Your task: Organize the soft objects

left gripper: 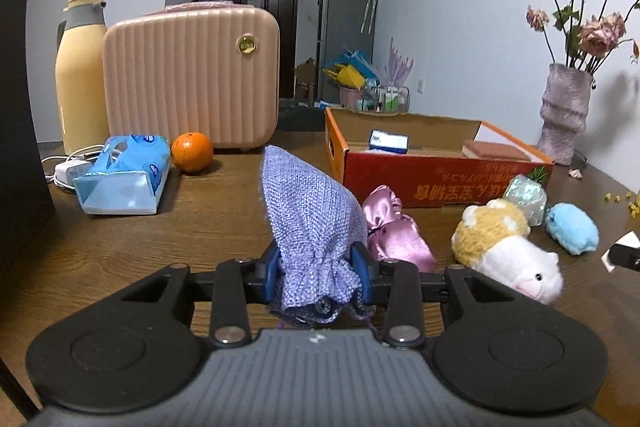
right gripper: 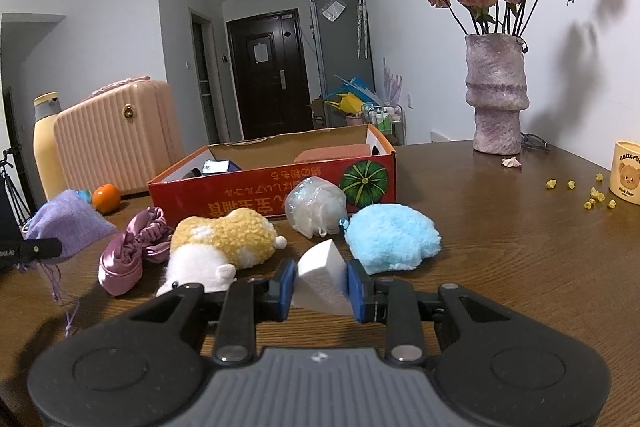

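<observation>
The left tongs (left gripper: 316,273) are clenched on the gathered neck of a purple pouch (left gripper: 308,211), which is held pointing up toward the middle of the left wrist view, its drawstrings hanging below the blue pads. In the right wrist view the same pouch is seen at the far left edge, clear of the counter (right gripper: 500,227).

The right tongs (right gripper: 322,289) are clenched on a white foam wedge (right gripper: 322,277), seen at the lower middle of the right wrist view with its thin edge pointing up.

Just beyond the right tongs, a row of soft things is laid on the counter. A blue plush (right gripper: 392,237) lies just right of the wedge. A yellow-and-white plush (right gripper: 218,247) lies to its left. A pink satin pouch (right gripper: 130,251) is seen further left, and a clear pouch (right gripper: 316,205) lies between the two plushes, against the box front.

Behind the row, in the middle of the frame, an open red box (right gripper: 280,187) is set, with a brown sponge (right gripper: 332,151) and a small blue packet (right gripper: 216,166) inside.

At the upper right a vase (right gripper: 496,91) of dried roses is stood. At the left an orange (right gripper: 106,198), a pink case (right gripper: 114,135) and a yellow flask (right gripper: 46,143) are seen; a blue tissue pack (left gripper: 124,173) is shown in the left wrist view.
</observation>
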Demonstrator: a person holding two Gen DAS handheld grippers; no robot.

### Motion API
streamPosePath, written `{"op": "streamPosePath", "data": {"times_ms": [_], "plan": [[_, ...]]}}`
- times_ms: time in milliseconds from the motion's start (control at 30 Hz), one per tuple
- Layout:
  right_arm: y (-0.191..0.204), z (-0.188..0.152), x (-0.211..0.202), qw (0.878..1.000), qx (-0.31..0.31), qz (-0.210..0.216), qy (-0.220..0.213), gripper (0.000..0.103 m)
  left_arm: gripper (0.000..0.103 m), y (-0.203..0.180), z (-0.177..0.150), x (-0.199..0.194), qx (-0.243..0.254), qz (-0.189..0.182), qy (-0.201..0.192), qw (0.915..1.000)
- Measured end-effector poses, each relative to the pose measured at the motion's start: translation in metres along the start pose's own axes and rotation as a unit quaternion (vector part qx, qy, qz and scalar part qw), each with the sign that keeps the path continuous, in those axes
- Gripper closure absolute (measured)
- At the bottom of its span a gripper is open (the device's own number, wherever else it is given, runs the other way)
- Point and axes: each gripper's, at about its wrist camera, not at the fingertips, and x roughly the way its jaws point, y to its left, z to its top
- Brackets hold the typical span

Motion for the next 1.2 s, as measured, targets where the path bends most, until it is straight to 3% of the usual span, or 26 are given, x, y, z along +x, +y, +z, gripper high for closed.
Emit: {"op": "streamPosePath", "data": {"times_ms": [567, 1200], "plan": [[0.006, 0.000, -0.004, 1.000, -0.015, 0.015, -0.015, 0.075, 0.066, -0.038, -0.003, -0.034, 0.001, -0.047, -0.033, 0.9983], [0.019, 0.013, -0.007, 0.997, -0.031, 0.032, -0.065, 0.075, 0.066, -0.078, 0.005, -0.035, -0.004, -0.082, -0.039, 0.9958]]}}
